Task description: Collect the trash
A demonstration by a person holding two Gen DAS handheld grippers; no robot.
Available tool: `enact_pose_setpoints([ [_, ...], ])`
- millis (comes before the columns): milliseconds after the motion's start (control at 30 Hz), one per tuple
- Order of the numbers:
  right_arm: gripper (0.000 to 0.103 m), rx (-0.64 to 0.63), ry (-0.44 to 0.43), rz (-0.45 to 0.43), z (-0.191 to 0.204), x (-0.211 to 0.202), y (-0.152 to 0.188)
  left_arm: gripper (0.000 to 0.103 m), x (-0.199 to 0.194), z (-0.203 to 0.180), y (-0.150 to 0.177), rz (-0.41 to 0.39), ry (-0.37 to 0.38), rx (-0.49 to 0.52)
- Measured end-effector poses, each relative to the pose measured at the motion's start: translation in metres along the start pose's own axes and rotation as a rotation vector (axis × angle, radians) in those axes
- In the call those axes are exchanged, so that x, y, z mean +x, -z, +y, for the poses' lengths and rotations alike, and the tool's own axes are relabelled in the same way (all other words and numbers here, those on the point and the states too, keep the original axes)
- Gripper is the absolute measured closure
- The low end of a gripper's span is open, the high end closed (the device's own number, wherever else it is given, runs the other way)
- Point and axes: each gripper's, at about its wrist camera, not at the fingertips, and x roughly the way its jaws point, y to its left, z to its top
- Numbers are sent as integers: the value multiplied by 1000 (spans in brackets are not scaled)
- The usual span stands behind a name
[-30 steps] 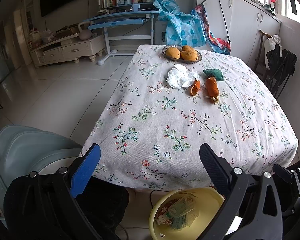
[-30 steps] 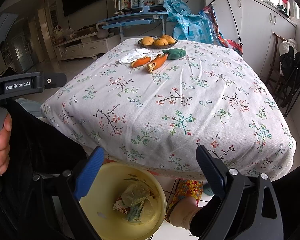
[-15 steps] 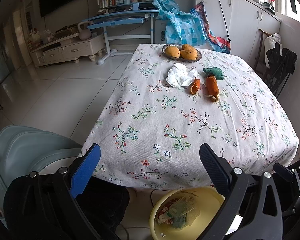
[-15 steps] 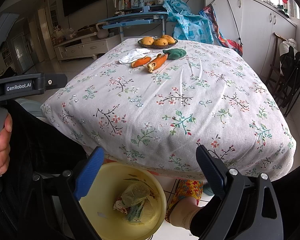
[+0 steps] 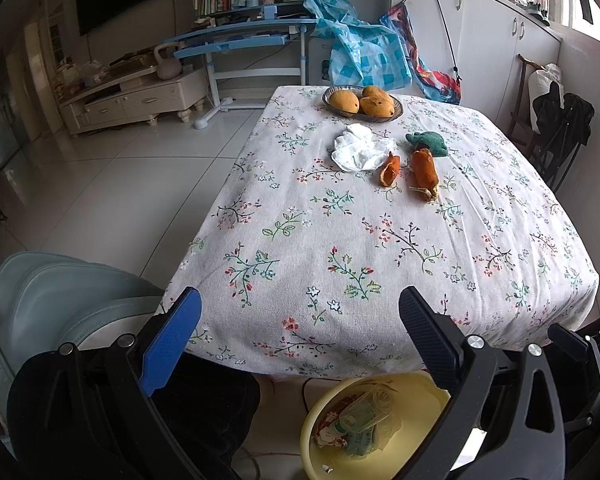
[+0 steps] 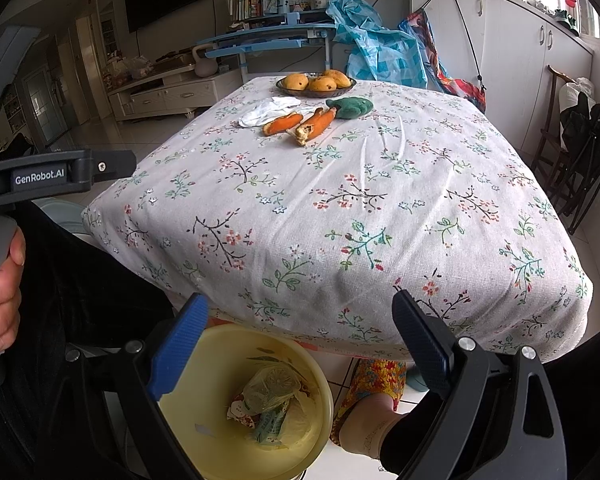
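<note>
My yellow bin (image 5: 380,424) is partly hidden under the surface (image 5: 380,248) edge and my left hand-held gripper (image 5: 296,324). Both it and the right hand-held gripper (image 6: 300,330) gape wide, empty. Far off lie orange peels (image 5: 424,172) beside a crumpled tissue (image 5: 358,152).

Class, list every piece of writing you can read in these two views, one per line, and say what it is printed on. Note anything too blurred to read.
"GenRobot.AI": white lettering on the black body of the left tool, seen in the right wrist view.
Printing on the wrappers in the yellow bin: too small and crumpled to read.
Spines of the books on the far shelf: too blurred to read.
</note>
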Motion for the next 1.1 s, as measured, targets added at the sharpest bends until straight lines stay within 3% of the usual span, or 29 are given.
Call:
enact_pose_setpoints([
  [1100,14,1,0,-3,0,0,0,7,3,0,5,7,-2,9],
])
